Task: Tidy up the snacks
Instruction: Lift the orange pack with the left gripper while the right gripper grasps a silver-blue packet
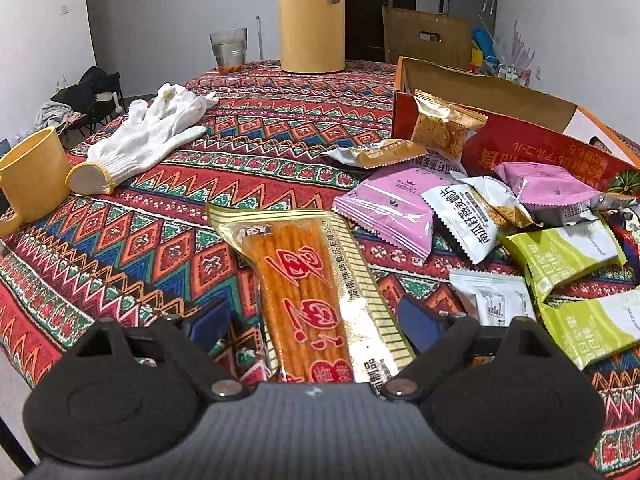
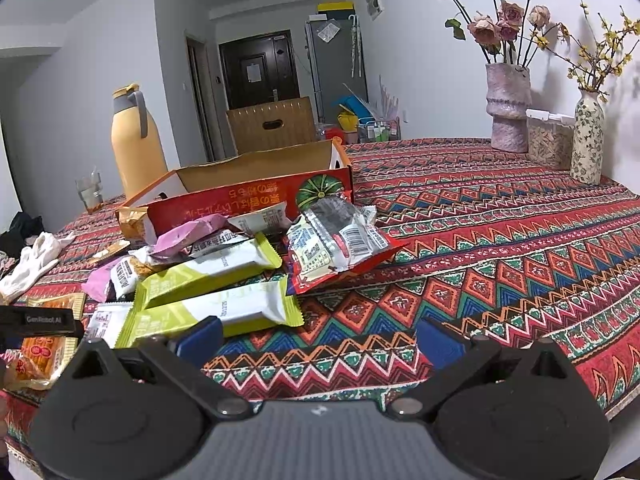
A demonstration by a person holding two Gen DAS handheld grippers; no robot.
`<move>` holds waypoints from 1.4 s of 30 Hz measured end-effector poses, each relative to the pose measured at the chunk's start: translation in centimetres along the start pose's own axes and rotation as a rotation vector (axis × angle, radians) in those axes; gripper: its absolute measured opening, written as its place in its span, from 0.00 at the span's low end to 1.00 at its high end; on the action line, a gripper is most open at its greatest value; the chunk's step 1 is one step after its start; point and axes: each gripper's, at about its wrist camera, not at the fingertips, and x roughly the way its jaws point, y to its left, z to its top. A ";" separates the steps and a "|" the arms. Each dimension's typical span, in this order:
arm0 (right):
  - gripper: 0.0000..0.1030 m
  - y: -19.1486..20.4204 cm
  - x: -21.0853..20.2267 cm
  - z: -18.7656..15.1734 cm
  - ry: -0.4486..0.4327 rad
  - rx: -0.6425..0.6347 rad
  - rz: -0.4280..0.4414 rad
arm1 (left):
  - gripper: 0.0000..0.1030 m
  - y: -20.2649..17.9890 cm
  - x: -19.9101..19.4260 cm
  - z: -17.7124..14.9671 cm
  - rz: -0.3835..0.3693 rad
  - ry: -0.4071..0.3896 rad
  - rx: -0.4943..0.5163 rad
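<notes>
Packets of snacks lie heaped on the patterned tablecloth [image 1: 248, 128] against the open red carton [image 2: 248, 196], none visibly inside it yet. Left gripper [image 1: 316, 328] stands with jaws apart astride the long packet of spicy sticks [image 1: 308, 288], pads not pressing it. Right gripper [image 2: 320, 340] hangs open over bare cloth, just beside the green-and-white bars [image 2: 216, 308]. Closing on the slick wrapper's near end risks the packet drooping or sliding out, and a careless swing could scatter the pink packets [image 1: 392, 204] nearby.

Snack packets [image 2: 208, 276] heaped beside open red box [image 2: 248, 196] — flat.
</notes>
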 end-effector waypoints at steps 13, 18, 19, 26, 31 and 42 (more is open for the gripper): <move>1.00 -0.4 0.0 -0.1 -0.003 0.009 0.008 | 0.30 1.2 -1.2 0.2 -0.074 -0.037 -0.026; 1.00 -0.4 -0.1 0.2 -0.019 -0.004 0.007 | 0.30 1.5 -2.7 0.3 -0.084 -0.078 -0.016; 1.00 -0.4 -0.2 0.4 -0.030 -0.010 0.004 | 0.30 1.6 -3.0 0.3 -0.087 -0.087 -0.013; 1.00 -0.3 1.0 2.8 -0.104 -0.101 -0.042 | 0.30 1.4 -5.5 1.0 -0.116 -0.156 0.002; 1.00 0.0 4.8 5.1 -0.062 -0.175 -0.058 | 0.30 0.7 -6.3 1.6 -0.128 -0.176 0.016; 0.92 2.0 12.0 6.5 0.050 -0.312 -0.112 | 0.30 -0.3 -5.9 2.8 -0.149 -0.180 0.028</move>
